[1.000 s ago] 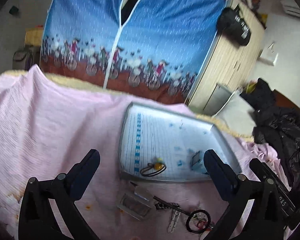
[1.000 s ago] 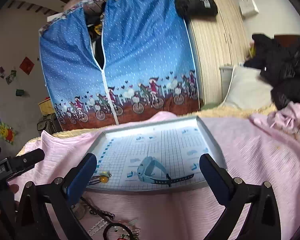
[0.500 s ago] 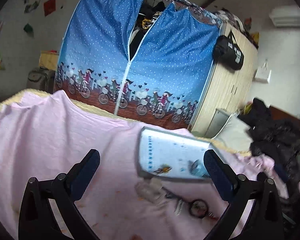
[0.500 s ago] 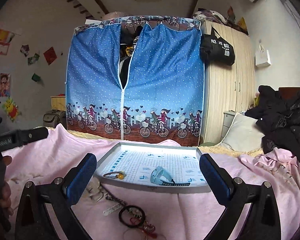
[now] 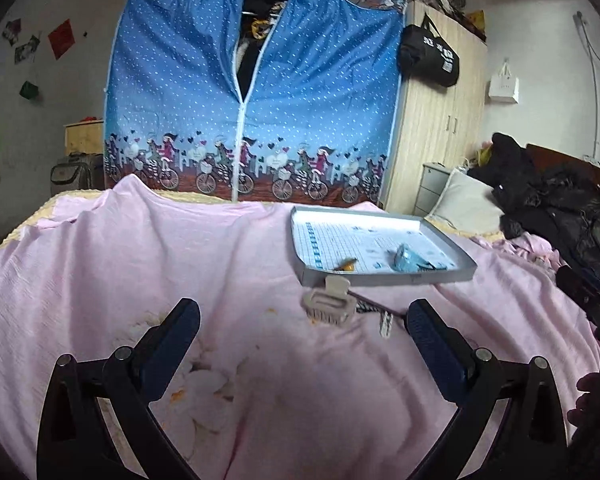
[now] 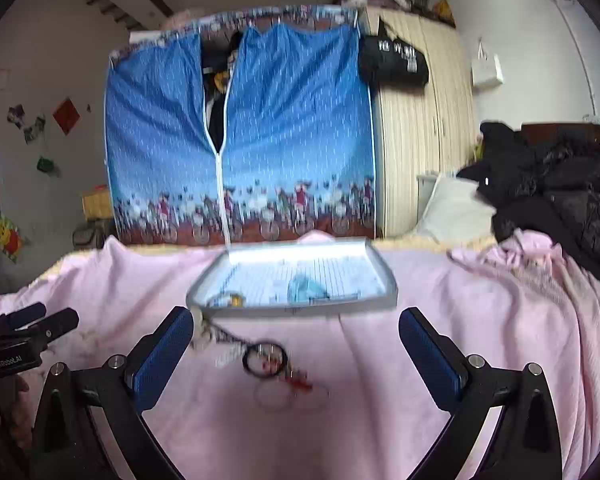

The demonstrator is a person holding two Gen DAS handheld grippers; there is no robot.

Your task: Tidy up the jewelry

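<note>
A shallow grey tray with a gridded white floor lies on the pink blanket. Inside it rest a light blue watch and a small yellow-beaded ring piece. In front of the tray lie a beige hair claw, a dark chain, a black ring and a red trinket. My left gripper is open and empty, held back to the left of these. My right gripper is open and empty, with the ring between its fingers' lines.
The pink blanket covers the bed. A blue fabric wardrobe and a wooden cabinet stand behind. Black clothes and a white pillow lie at the right. The other gripper shows at the right wrist view's left edge.
Both grippers have pulled back and tilted up from the tray; the tray and loose pieces now sit farther away. The left gripper has also shifted left. Both stayed open.
</note>
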